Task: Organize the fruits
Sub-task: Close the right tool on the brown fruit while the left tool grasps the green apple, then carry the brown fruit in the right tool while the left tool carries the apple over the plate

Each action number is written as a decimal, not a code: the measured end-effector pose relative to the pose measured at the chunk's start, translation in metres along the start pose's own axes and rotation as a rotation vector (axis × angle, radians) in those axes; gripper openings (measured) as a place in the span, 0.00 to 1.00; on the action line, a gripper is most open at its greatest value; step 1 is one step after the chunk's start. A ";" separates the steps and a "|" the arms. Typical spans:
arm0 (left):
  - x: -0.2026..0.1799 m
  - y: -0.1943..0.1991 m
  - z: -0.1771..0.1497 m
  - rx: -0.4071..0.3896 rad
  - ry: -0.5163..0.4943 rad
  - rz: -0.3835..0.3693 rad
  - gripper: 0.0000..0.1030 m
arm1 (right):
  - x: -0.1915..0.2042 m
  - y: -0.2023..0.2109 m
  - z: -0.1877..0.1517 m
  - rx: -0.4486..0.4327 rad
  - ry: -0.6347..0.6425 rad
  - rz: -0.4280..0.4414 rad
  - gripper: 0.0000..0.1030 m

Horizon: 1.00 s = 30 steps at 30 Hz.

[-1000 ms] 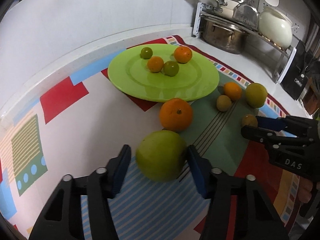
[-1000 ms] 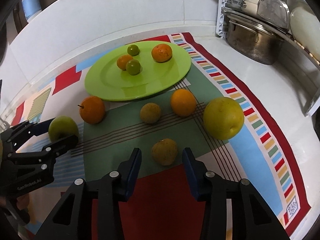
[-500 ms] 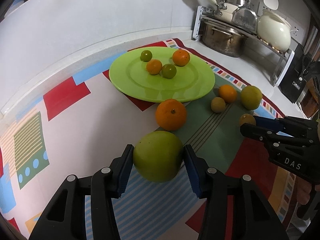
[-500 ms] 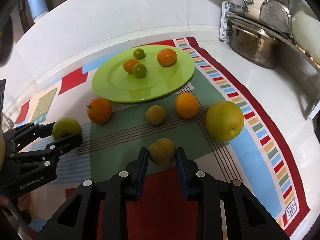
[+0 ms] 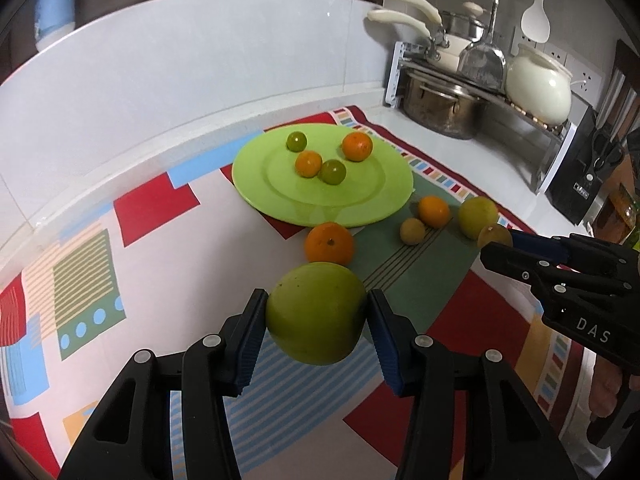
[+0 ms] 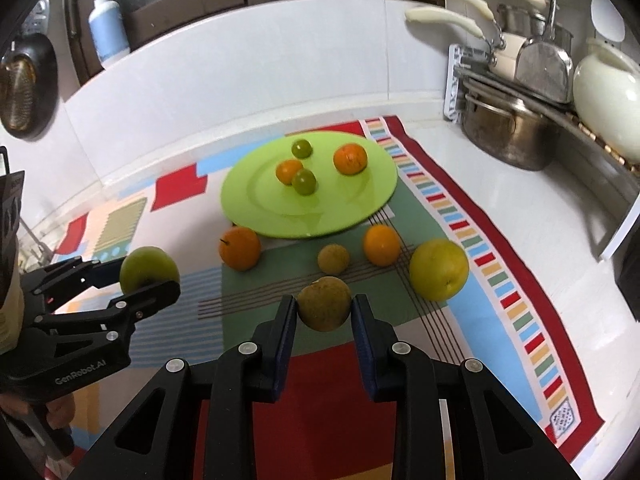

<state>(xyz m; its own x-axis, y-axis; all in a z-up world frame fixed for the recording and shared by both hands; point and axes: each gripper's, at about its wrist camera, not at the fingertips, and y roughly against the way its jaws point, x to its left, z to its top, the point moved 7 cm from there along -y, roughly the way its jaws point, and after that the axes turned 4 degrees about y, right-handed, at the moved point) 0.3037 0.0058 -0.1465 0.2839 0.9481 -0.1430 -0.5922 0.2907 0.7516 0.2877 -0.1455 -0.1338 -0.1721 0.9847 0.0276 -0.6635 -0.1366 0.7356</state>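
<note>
A: What is the left gripper (image 5: pixel 316 314) holding?

B: A big green apple (image 5: pixel 316 313). The two blue pads press on its sides, so the claw is only part way open, as wide as the apple. The apple is up in the air, above the striped cloth (image 5: pixel 160 264).

A: And the right gripper (image 6: pixel 324 309)?

B: It has a small brownish-yellow fruit (image 6: pixel 325 303). Its jaws have just been closing, and now the pads squeeze that fruit between them. The claw is closed as tight as the little fruit lets it. This fruit is off the cloth too.

A: Where is the green plate (image 6: pixel 256 216)?

B: Near the far edge of the cloth, close to the white wall. Four small fruits sit on it: two green ones and two orange ones, all on the far half of the plate.

A: What fruit is left on the cloth?

B: Four pieces, all by the near rim of the plate. An orange with a stem (image 6: pixel 239 248) is on the left. A small tan fruit (image 6: pixel 333 259) is in the middle. A smaller orange (image 6: pixel 381 245) is just beside it. A big yellow-green fruit (image 6: pixel 438 269) is on the right, near the cloth's striped border.

A: What is in the far right corner of the counter?

B: A rack with a metal pot (image 6: pixel 512 132) and a white pot (image 6: pixel 604 120).
</note>
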 end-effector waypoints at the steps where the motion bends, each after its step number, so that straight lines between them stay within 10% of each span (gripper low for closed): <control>1: 0.000 0.003 0.001 -0.005 0.003 0.000 0.48 | 0.001 0.004 0.002 -0.009 0.003 0.002 0.29; 30: -0.019 0.032 0.087 -0.142 -0.003 0.051 0.48 | 0.000 0.028 0.094 -0.168 0.092 0.091 0.29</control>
<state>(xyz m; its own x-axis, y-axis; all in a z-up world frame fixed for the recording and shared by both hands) 0.3448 -0.0143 -0.0635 0.2524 0.9619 -0.1051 -0.7066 0.2575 0.6591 0.3380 -0.1390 -0.0498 -0.2975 0.9545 0.0212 -0.7530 -0.2483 0.6093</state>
